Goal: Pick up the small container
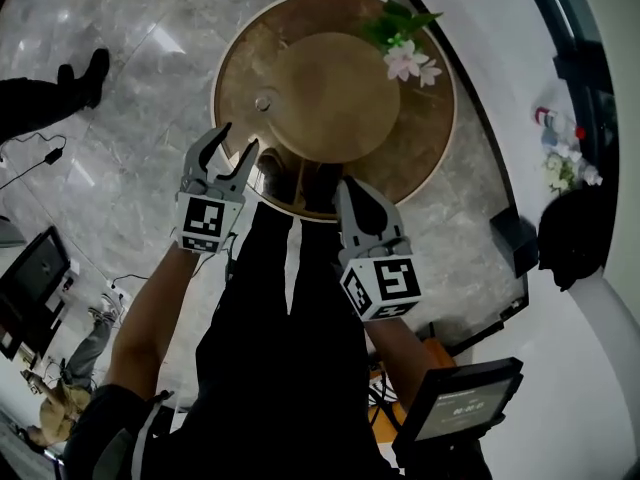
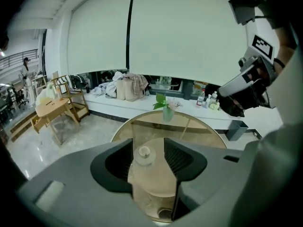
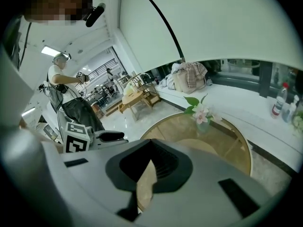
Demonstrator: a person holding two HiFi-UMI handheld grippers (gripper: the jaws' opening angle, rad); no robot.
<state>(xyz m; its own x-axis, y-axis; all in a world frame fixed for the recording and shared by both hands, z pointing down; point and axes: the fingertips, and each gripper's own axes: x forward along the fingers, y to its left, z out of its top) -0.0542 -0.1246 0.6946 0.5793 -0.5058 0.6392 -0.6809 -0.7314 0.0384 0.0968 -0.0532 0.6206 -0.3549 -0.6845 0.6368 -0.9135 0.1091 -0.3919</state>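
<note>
Approaching the small container (image 1: 263,103) on the round glass table (image 1: 428,156), the left gripper (image 1: 240,138) frames it with parted, empty jaws and should advance, then clamp; the right gripper (image 1: 347,186) stays out of it, clenched on nothing.

Right gripper (image 3: 150,161) fills the foreground, jaw tips touching, only a thin wedge of gap below them, nothing held. Past it is a round table (image 3: 244,148) with a vase of pink flowers (image 3: 202,115) on its far side. Left gripper (image 3: 111,136) is at the left with its marker cube. White ledge (image 3: 236,98) behind carries bags (image 3: 189,77) and bottles (image 3: 280,103). Wooden furniture (image 3: 137,97) and a person (image 3: 59,79) stand further back.
</note>
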